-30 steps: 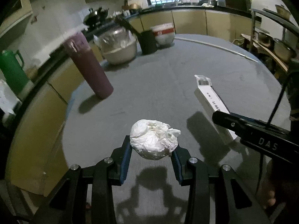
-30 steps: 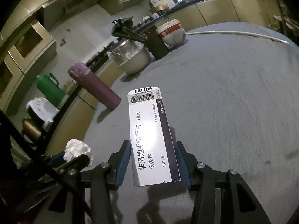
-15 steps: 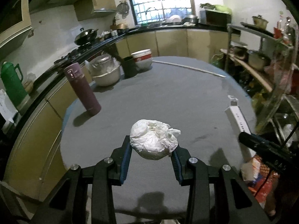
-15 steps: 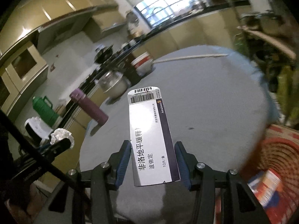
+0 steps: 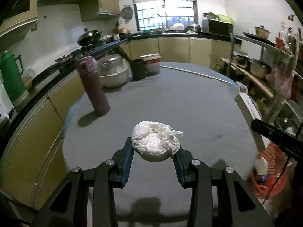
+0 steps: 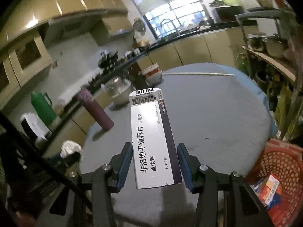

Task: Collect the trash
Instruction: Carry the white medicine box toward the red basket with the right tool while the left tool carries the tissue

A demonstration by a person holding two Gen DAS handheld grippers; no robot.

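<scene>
The left tongs (image 5: 155,158) are closed on a crumpled white tissue ball (image 5: 155,143), squeezed between the blue pads, lifted above the grey table (image 5: 170,98). The right tongs (image 6: 155,167) grip a white medicine box (image 6: 153,141) on its long sides, pointing forward, so it cannot swing. To the right and below them stands the red basket (image 6: 280,162), probably the destination, with a small carton already inside. Further ahead on the left stands a purple flask (image 5: 93,86).

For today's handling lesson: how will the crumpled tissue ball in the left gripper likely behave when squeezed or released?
The tissue ball looks crumpled and soft, so it probably compresses between the left gripper's pads. It likely weighs little and, being lumpy, should barely roll once dropped.
</scene>
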